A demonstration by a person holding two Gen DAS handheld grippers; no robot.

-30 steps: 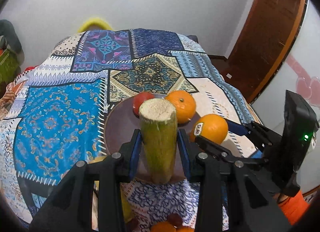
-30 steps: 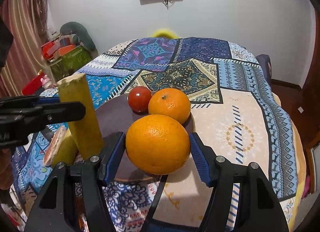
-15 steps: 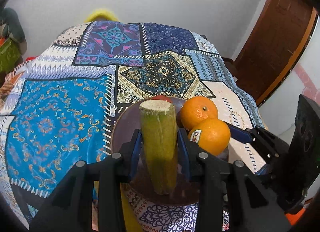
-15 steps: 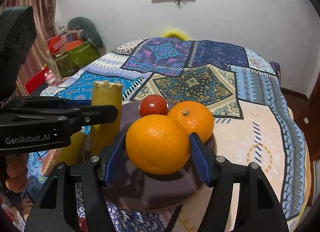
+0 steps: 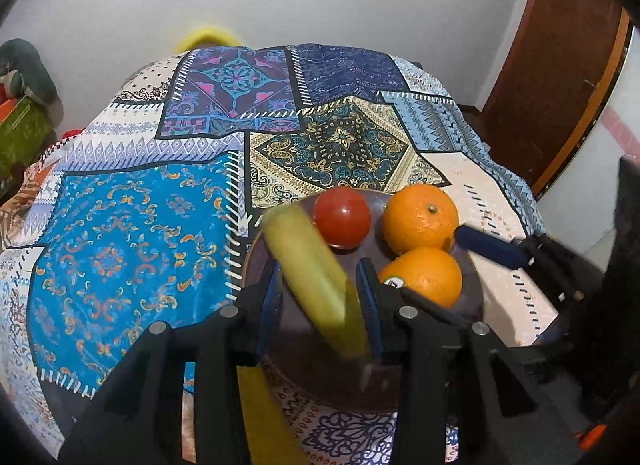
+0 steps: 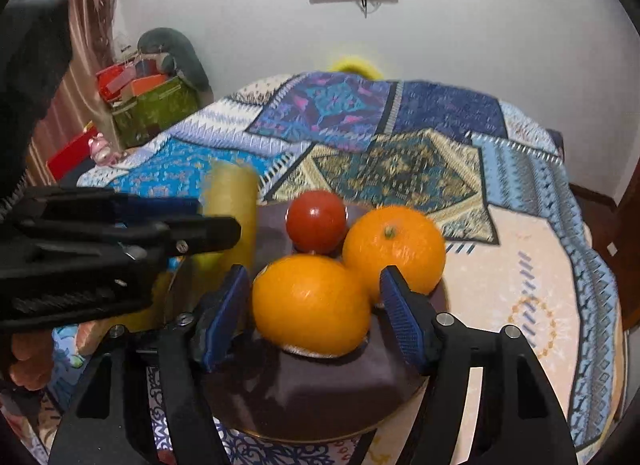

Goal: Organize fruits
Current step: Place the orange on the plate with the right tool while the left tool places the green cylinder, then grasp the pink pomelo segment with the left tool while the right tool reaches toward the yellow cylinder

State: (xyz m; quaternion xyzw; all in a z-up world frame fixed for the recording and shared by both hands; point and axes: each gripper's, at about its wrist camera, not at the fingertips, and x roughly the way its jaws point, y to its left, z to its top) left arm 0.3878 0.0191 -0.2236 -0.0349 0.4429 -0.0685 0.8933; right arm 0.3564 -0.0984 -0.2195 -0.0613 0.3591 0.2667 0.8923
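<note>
Your left gripper (image 5: 320,297) has the yellow-green stalk (image 5: 308,265) between its fingers, but the stalk is tilted and motion-blurred, leaning toward the left rim of the plate (image 5: 400,385). I cannot tell whether the fingers grip it or have just slackened. It hangs low over the plate's near-left part, which looks like the free spot for it.

Your right gripper (image 6: 316,305) stands wide around the near orange (image 6: 312,305). There is a gap on each side, so the fingers are not pinching it, and the orange rests on the plate on its own. It sits touching the second orange (image 6: 394,249), with the tomato (image 6: 317,221) just behind them. That cluster fills the far and right side of the plate, so the round fruits brace each other and shouldn't roll.

The plate itself lies near the front edge of the table (image 5: 132,225), on the patchwork cloth, within reach of both hands.

Judging from this, the orange is placed. The stalk is the piece in hand, and a long thing standing on end may topple, so lay it flat along the left rim.
</note>
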